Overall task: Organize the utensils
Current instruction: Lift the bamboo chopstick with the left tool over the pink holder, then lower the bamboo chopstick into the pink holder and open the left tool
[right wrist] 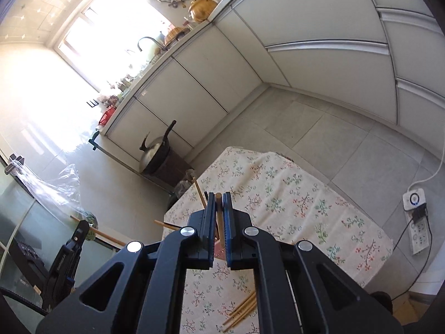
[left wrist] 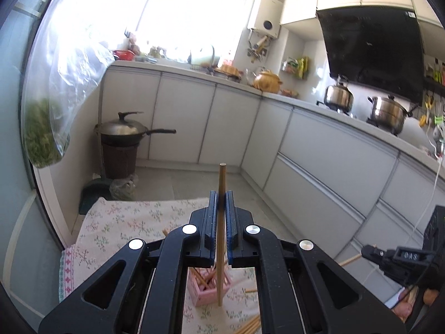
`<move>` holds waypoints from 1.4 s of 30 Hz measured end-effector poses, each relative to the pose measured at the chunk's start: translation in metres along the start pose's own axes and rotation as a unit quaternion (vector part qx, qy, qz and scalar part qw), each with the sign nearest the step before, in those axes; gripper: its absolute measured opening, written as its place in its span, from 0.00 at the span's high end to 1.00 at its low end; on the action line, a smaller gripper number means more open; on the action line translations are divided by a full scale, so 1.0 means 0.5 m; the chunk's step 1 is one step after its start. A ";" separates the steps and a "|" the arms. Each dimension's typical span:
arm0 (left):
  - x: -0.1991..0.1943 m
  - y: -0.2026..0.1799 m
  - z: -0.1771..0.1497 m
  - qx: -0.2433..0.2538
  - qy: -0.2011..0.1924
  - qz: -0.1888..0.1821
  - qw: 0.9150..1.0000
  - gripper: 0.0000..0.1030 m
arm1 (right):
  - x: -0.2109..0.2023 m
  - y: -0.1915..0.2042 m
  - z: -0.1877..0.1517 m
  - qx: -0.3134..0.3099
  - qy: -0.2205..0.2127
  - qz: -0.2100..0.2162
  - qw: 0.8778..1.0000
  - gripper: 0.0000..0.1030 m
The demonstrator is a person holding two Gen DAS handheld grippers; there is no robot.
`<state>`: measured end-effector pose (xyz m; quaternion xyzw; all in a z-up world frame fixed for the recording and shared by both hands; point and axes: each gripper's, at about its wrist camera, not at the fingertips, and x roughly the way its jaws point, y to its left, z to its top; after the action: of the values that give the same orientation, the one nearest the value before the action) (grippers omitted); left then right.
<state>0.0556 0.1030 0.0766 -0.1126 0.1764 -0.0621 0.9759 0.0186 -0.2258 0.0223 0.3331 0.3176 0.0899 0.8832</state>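
Left gripper (left wrist: 221,203): fingers clenched on single chopstick (left wrist: 222,222), held upright, long axis crossing fingers, top end poking above tips, lower end hanging toward pink holder (left wrist: 203,292). Holder seen directly below fingers, on floral worktop (left wrist: 116,228), several sticks already lodged inside. Judged nearer hand for drop-in.

Right gripper (right wrist: 219,203): fingers clenched on second chopstick (right wrist: 219,217), long axis running along fingers. Loose chopsticks (right wrist: 242,310) left on worktop, below and slightly right of fingers.

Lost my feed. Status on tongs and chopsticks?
Left tongs shut on one chopstick. Right tongs shut on another. Pink holder below, path clear.
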 end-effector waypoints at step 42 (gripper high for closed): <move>0.019 0.083 -0.010 -0.063 -0.004 0.037 0.997 0.65 | 0.220 0.190 0.027 -0.113 0.033 -0.036 0.992 0.75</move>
<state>0.0662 0.1406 0.0591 -0.1672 0.1806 -0.0145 0.9691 0.1177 -0.1199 0.0361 0.2164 0.3465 0.1041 0.9068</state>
